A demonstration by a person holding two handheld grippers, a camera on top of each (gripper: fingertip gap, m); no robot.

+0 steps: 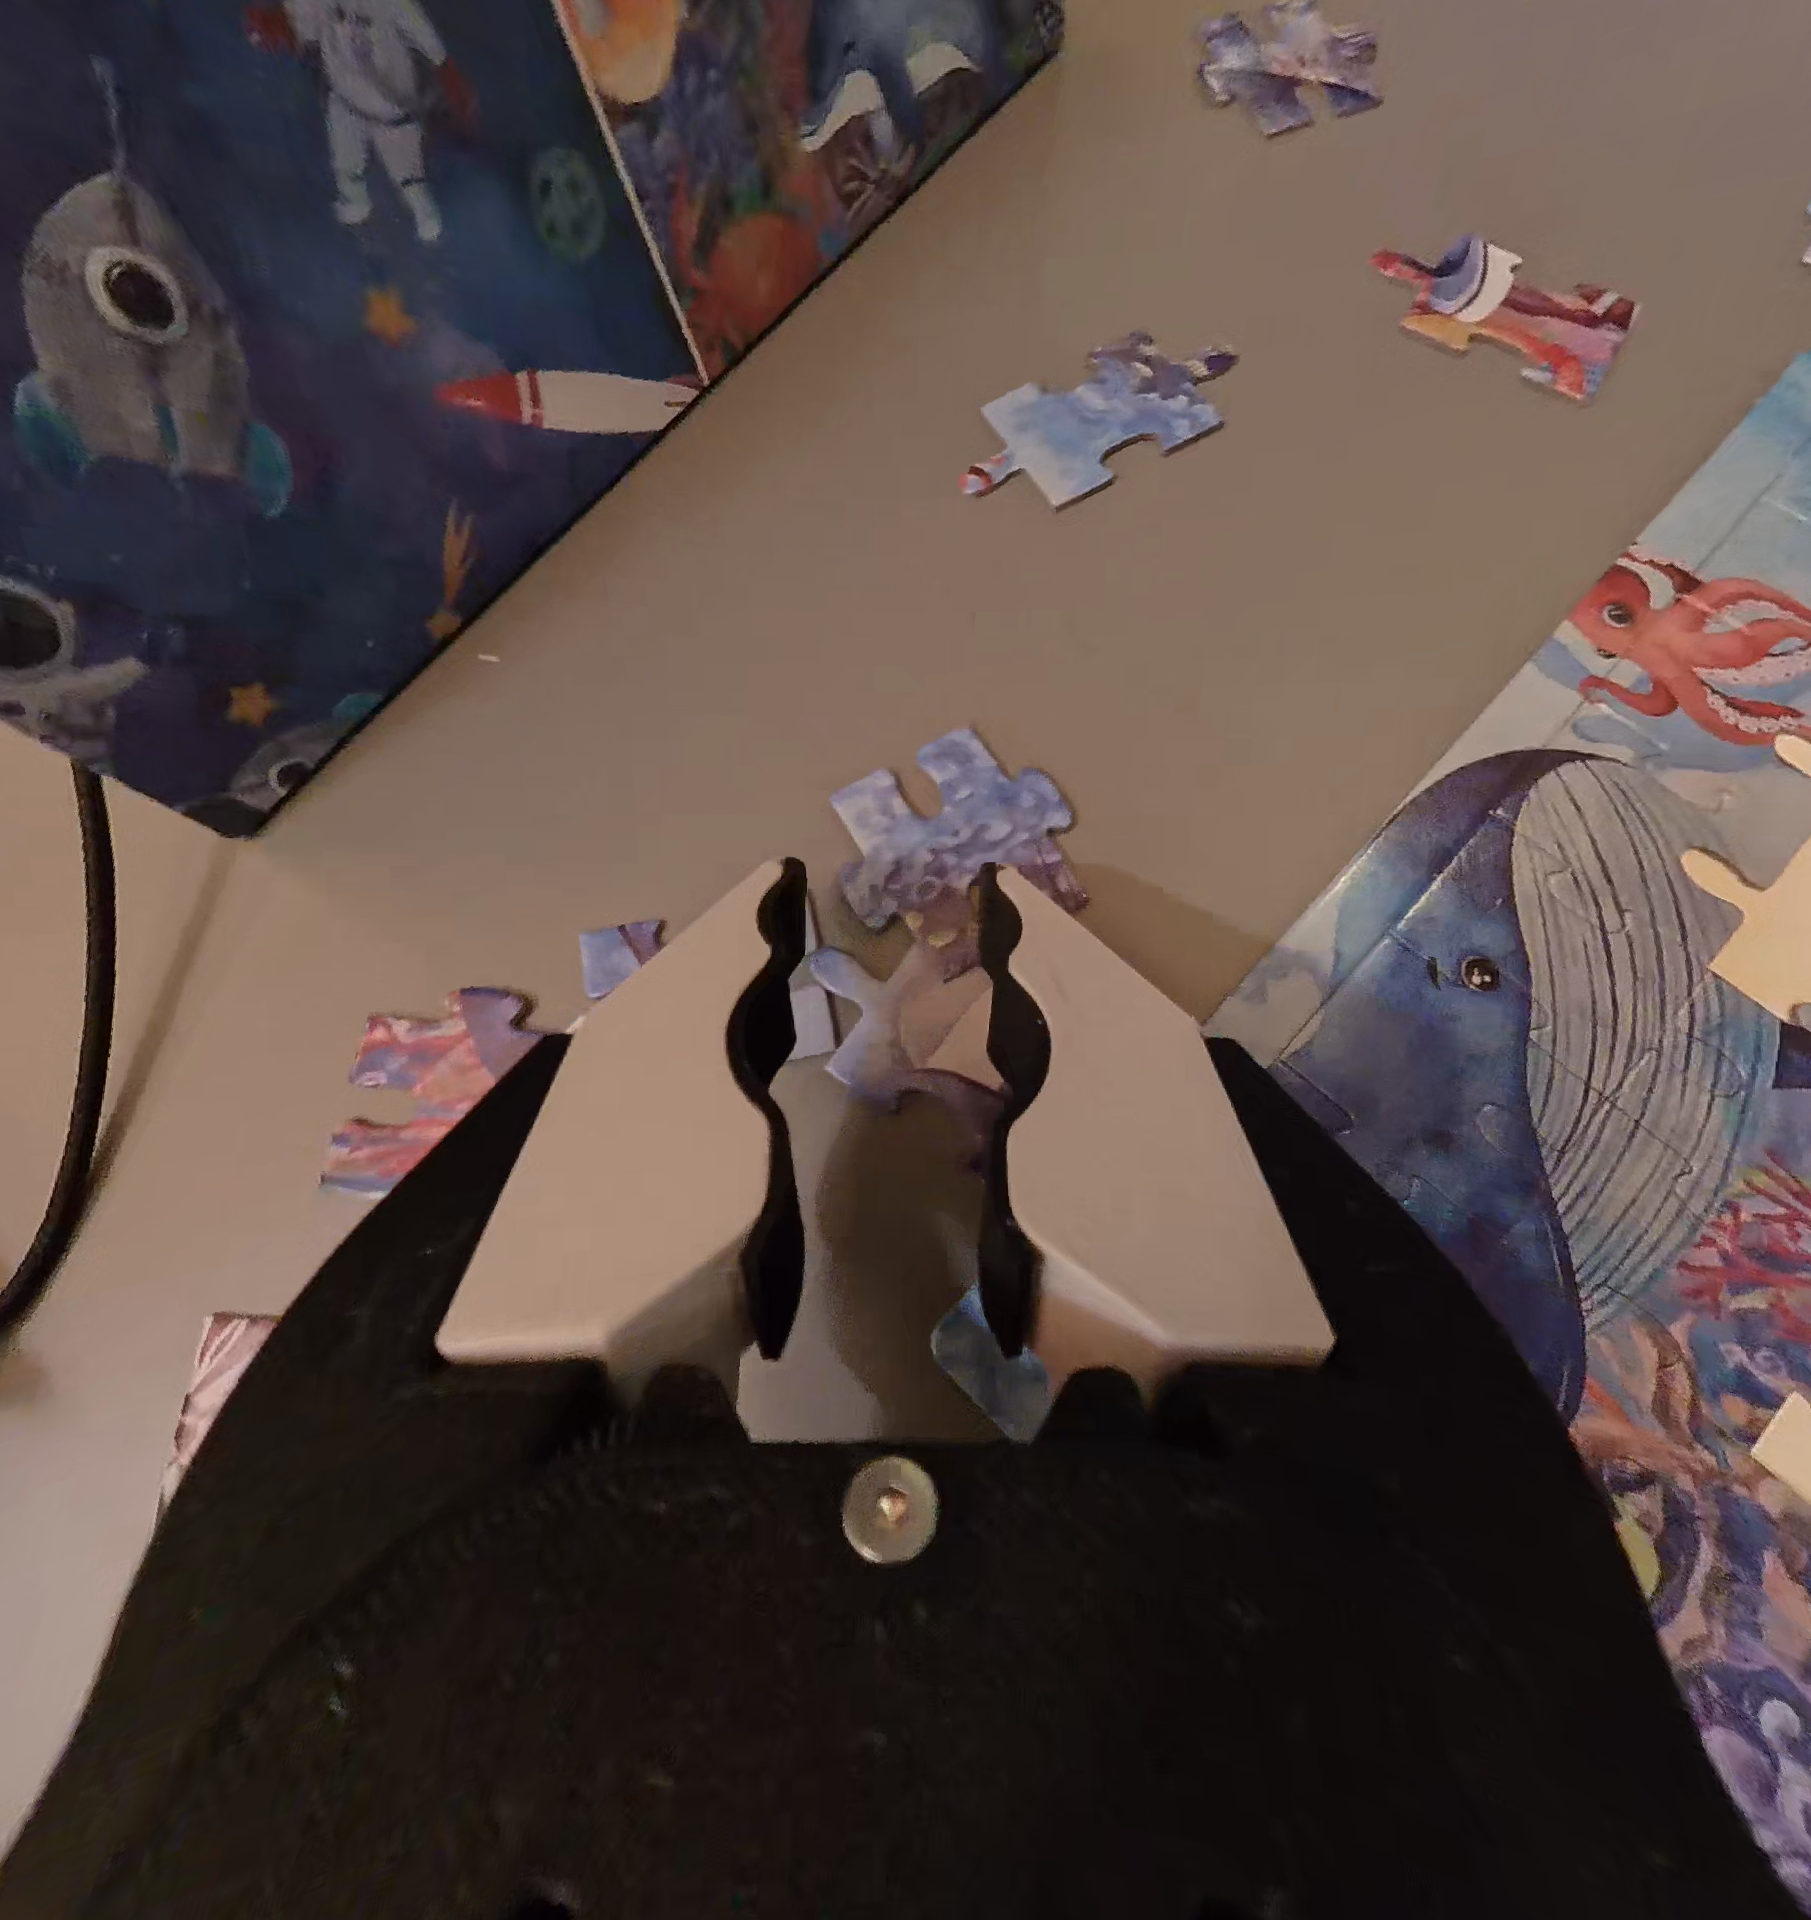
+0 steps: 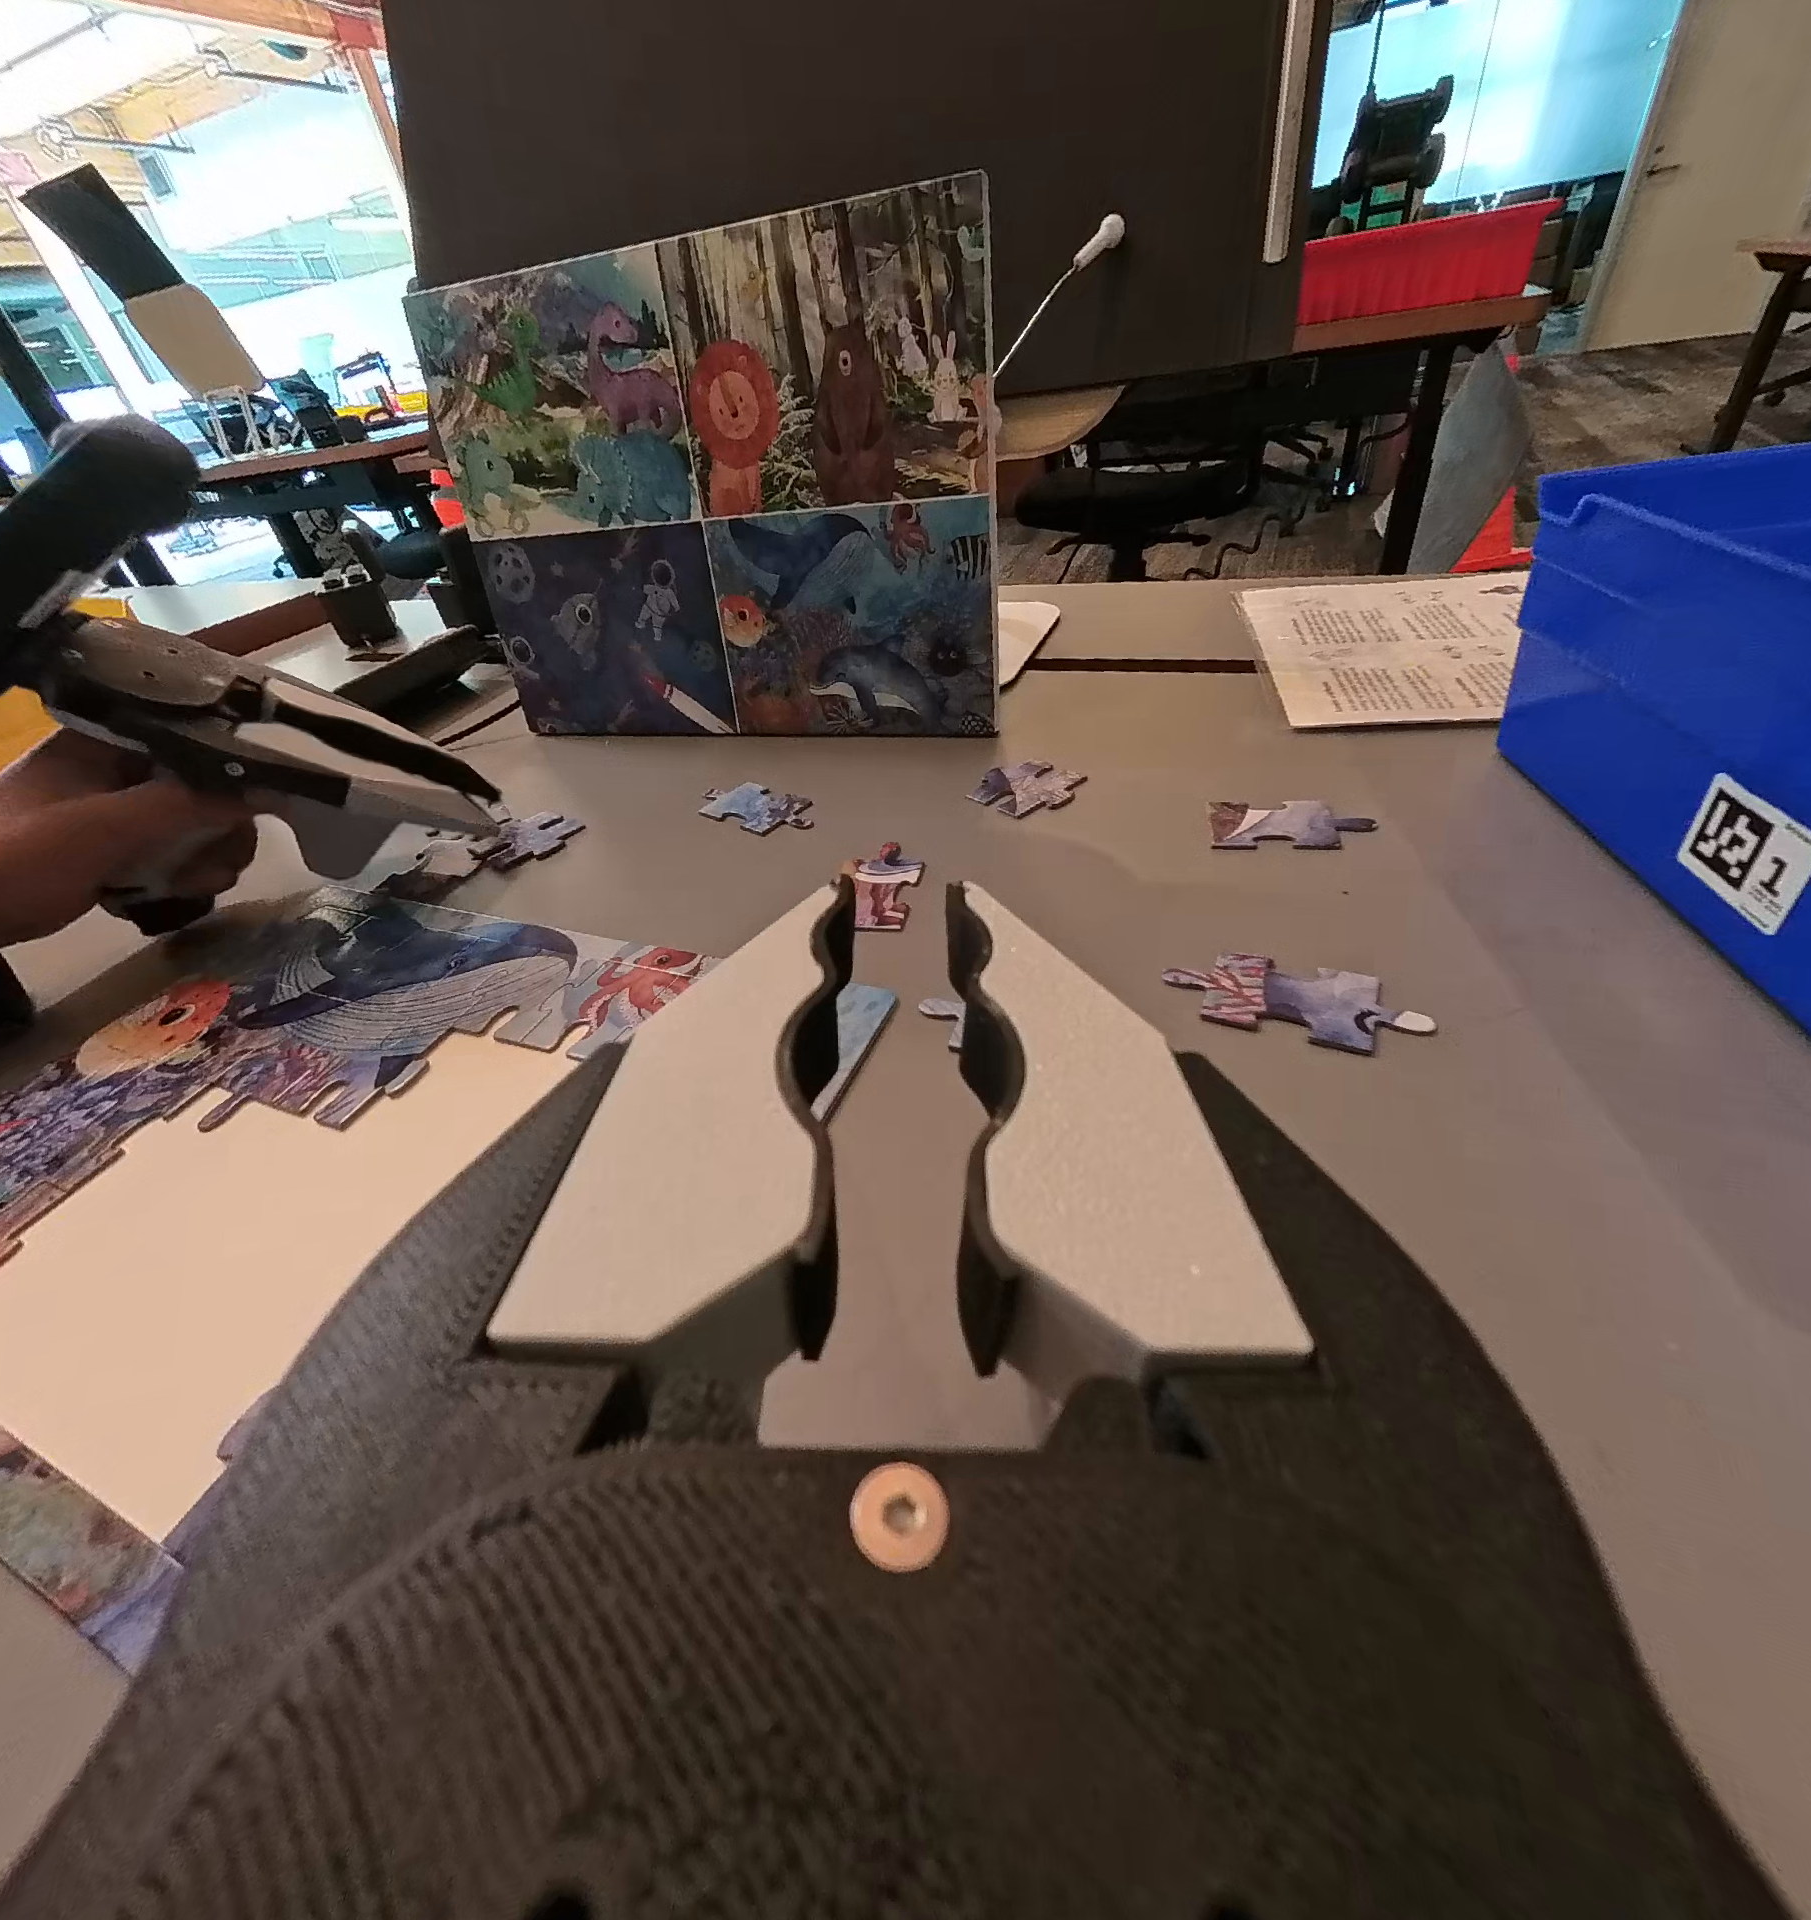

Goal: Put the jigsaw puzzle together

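Note:
My left gripper (image 1: 890,878) is down at the table with its jaws apart, over a blue-violet puzzle piece (image 1: 953,831) and a pale coral-patterned piece (image 1: 896,1023) that overlap it. Both pieces lie flat and neither pad presses on them. The right wrist view shows the same gripper (image 2: 485,816) with its tips at a blue piece (image 2: 532,831). The partly assembled puzzle (image 1: 1566,1039), with a whale and an octopus, lies to the right and also shows in the right wrist view (image 2: 361,997). My right gripper (image 2: 896,894) hovers open and empty, just short of a red-and-white piece (image 2: 885,883).
The puzzle box (image 2: 735,468) stands upright at the back, close on the left in the left wrist view (image 1: 205,364). Loose pieces (image 2: 1296,1003) (image 2: 1285,826) (image 2: 1026,788) (image 2: 755,808) are scattered about. A blue bin (image 2: 1711,727) and a printed sheet (image 2: 1400,655) are on the right. A black cable (image 1: 90,935) runs at the left. Tip to tip, the grippers are about 30 cm apart. The left tips stand about 11 cm off the partly assembled puzzle (image 1: 1566,1039). It turns up in the right wrist view (image 2: 415,992) as well.

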